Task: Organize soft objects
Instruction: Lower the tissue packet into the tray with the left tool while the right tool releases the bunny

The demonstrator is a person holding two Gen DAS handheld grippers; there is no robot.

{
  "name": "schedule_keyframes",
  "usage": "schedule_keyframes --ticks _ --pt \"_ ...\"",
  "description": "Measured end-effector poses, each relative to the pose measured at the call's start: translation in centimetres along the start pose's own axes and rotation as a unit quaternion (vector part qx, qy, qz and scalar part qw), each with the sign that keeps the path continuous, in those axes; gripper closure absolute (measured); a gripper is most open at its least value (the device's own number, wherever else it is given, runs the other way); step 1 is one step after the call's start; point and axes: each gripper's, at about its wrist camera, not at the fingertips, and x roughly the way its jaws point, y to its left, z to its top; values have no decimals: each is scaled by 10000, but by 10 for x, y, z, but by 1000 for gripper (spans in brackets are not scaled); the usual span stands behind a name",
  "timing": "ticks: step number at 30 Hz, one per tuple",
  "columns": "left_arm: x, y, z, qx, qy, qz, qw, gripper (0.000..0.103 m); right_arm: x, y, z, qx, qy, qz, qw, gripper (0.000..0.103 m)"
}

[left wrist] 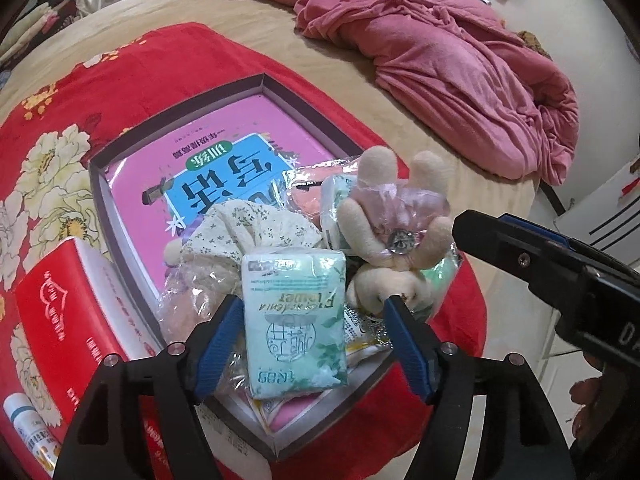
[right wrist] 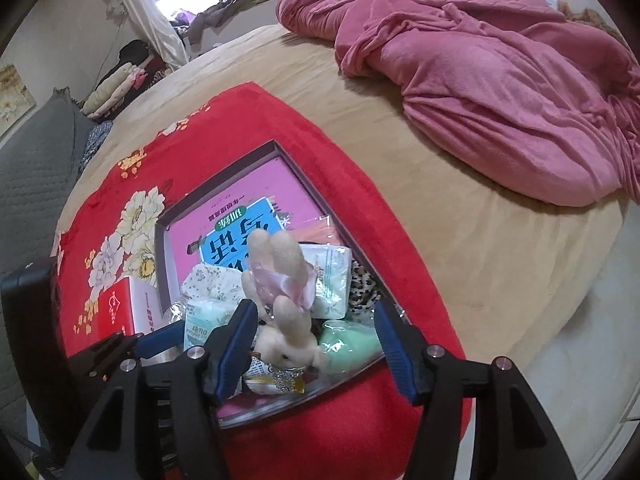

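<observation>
A shallow grey box (left wrist: pixel 256 80) lies on a red floral blanket (left wrist: pixel 52 128) on the bed. It holds a pink book (left wrist: pixel 224 148), a floral cloth (left wrist: pixel 248 220), tissue packs and a cream plush rabbit (left wrist: pixel 396 224) with a pink bow. My left gripper (left wrist: pixel 314 310) is open around a mint-green tissue pack (left wrist: pixel 296 320) that lies in the box. My right gripper (right wrist: pixel 314 316) is open around the plush rabbit (right wrist: pixel 286 308); its body also shows in the left wrist view (left wrist: pixel 560 264). A second tissue pack (right wrist: pixel 332 280) and a green pouch (right wrist: pixel 348 344) lie beside the rabbit.
A red tissue box (left wrist: pixel 68 312) stands left of the grey box, with a white bottle (left wrist: pixel 28 424) near it. A crumpled pink quilt (left wrist: pixel 440 52) lies on the far side of the tan bedsheet (right wrist: pixel 460 240). A grey cushion (right wrist: pixel 36 168) is at the left.
</observation>
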Motion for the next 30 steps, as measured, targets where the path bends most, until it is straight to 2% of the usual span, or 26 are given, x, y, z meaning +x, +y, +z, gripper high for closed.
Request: schedule_keyframes --ticks 8,13,17,23,27,30 --pt "-31 -3 -12 100 -66 231 9997 25 -19 2 -6 37 -196 -32 9998 42" --pt "-54 -1 -26 76 -233 286 9993 25 -40 6 -7 1 -450 -39 9990 35" --pt "-75 3 -37 -35 -375 213 9991 25 -57 12 -10 -5 -585 -61 9983 34" --pt "-111 14 -52 -144 -648 358 9972 24 -88 36 -27 -121 -842 -183 9962 34" --pt "-137 29 -67 -272 -812 469 9952 24 -112 48 -47 24 -950 -133 9954 33" --pt "-153 37 -81 -370 -945 506 9936 24 -126 60 -66 -82 -1019 -267 9944 32"
